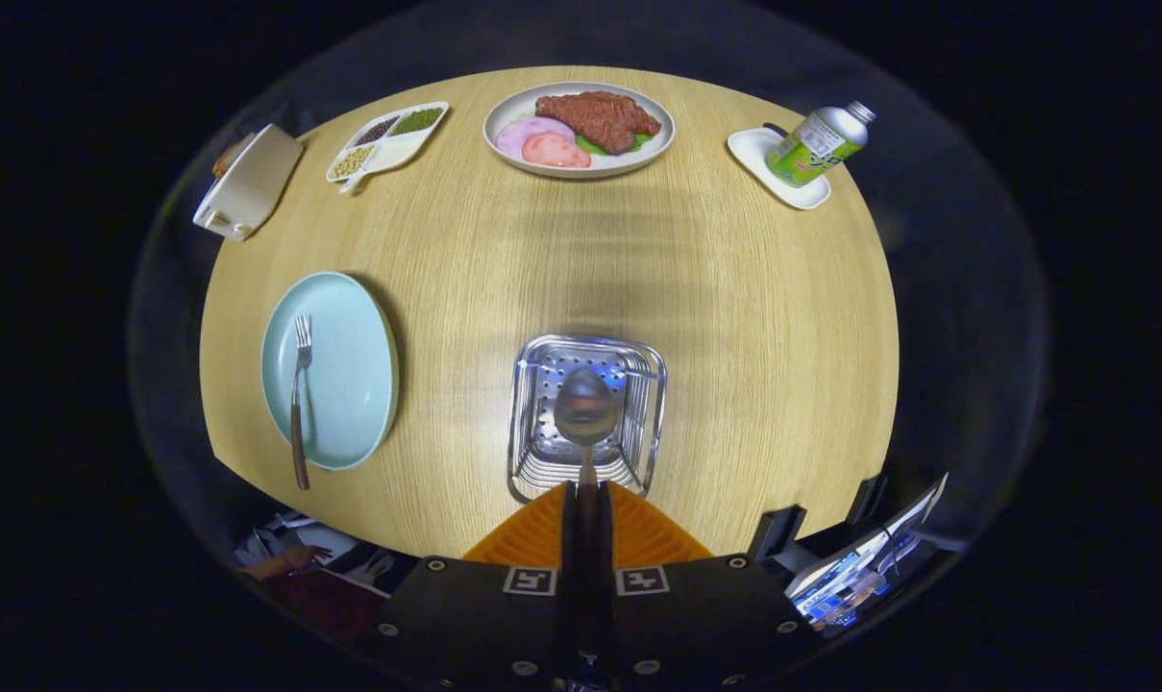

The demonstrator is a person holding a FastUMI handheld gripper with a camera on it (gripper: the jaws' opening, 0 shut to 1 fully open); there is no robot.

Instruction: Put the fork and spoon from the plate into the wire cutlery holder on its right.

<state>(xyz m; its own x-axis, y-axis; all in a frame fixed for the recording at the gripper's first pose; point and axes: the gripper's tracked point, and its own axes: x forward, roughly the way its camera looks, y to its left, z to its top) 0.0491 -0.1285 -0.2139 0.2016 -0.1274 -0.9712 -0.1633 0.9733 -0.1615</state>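
Observation:
My gripper (586,500) is shut on the spoon's handle, and the spoon (584,408) points forward with its bowl hanging over the mouth of the wire cutlery holder (532,452). The holder stands just ahead of my fingers (542,533) on the wooden table and has a perforated metal floor. Off to the holder's left lies a pale blue plate (350,370). On it rests the fork (298,404), tines pointing away, its brown handle sticking out over the plate's near rim.
Along the table's far side stand a white box (249,183), a divided dish of beans (386,141), a plate of meat (579,130) and a green can on a white tray (802,187). The table's near edge runs just behind the holder.

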